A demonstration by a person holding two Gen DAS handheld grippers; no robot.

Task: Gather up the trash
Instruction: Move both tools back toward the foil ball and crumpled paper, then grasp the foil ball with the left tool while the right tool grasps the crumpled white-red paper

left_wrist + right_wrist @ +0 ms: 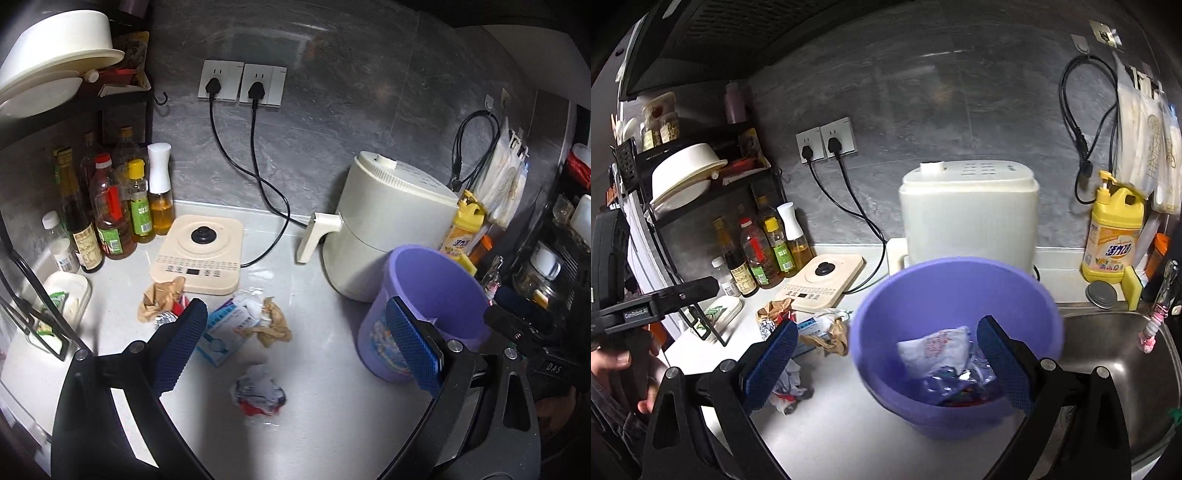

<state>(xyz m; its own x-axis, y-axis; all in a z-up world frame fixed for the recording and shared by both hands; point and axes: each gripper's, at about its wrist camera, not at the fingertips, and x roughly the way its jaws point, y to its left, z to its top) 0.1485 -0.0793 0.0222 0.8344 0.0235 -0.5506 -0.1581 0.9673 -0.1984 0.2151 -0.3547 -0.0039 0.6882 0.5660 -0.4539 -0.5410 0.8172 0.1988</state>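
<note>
A purple bucket (424, 295) stands on the white counter at the right; in the right wrist view the bucket (956, 295) holds a white wrapper (934, 349) and shiny blue packaging. My left gripper (295, 347) is open and empty above a crumpled red, white and blue wrapper (258, 395). Beyond it lie a blue-white packet (225, 332), brown crumpled paper (273, 325) and more brown paper with foil (160, 299). My right gripper (886, 365) is open and empty over the bucket's near rim.
A cream induction cooker (201, 254), an air fryer (388, 229) and several oil bottles (110, 210) stand at the back. Yellow detergent (1113, 232) stands by a steel sink (1115, 354). A dish rack (687, 177) is at the left.
</note>
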